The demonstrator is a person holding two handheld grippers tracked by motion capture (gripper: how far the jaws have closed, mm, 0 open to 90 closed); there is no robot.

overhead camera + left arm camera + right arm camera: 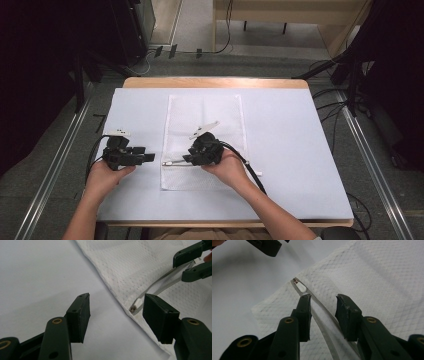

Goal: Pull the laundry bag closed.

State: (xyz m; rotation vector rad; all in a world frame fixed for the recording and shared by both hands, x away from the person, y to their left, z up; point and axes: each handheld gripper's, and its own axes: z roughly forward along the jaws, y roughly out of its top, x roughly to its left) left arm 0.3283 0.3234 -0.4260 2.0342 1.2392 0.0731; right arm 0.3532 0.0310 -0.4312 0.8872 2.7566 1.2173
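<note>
No legible text, label, brand, number or sign appeared on the white mesh bag [204, 131], its zipper [299, 286], the table cover [290, 150] or the grippers.

A wooden table [215, 82] is shown, its top covered almost to the edges by a pale lavender-white sheet [295, 150]; a strip of bare wood is left exposed along the far edge. A white mesh zipper bag [205, 115] is laid flat on the sheet, slightly left of centre, with its long sides running from the near to the far edge. Its zipper [172, 163] is seen running crosswise near the bag's near end, the white pull [300, 287] resting at the bag's left edge.
</note>
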